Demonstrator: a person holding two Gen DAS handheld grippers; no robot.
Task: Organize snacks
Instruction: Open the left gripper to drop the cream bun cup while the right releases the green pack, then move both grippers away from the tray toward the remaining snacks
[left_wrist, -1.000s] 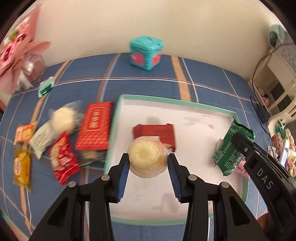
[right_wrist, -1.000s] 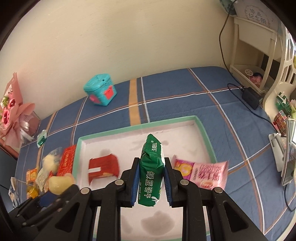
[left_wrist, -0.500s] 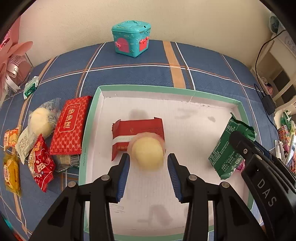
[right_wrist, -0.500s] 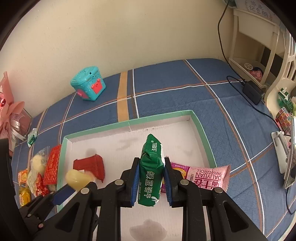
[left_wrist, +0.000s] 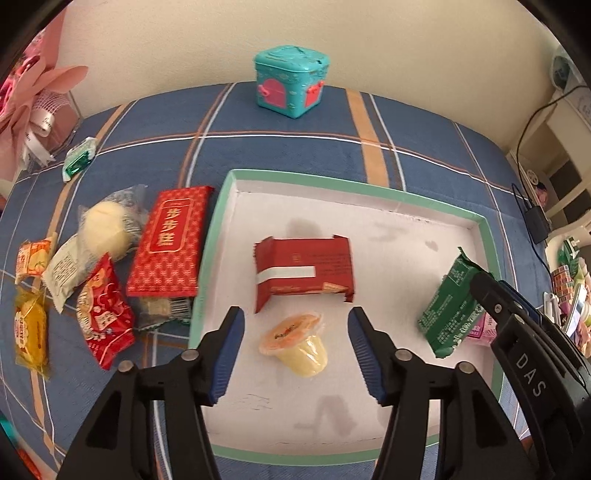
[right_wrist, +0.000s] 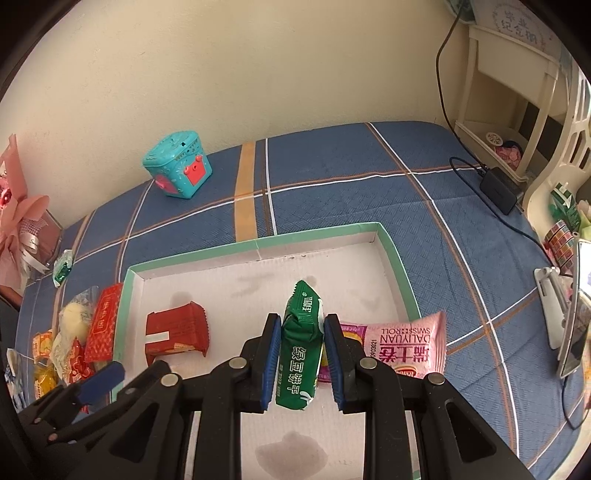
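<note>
The jelly cup (left_wrist: 295, 343) lay tipped on its side in the tray (left_wrist: 354, 186), just in front of the red packet (left_wrist: 303, 271). The left gripper (left_wrist: 295, 354) straddled it, jaws opening, pads clear of it. Being round, it could roll. Toward the tray's right side, the right gripper (right_wrist: 298, 360) was clamped on the green packet (right_wrist: 300, 347), which might drop onto the pink Swiss roll (right_wrist: 402, 345) if released there.
</note>
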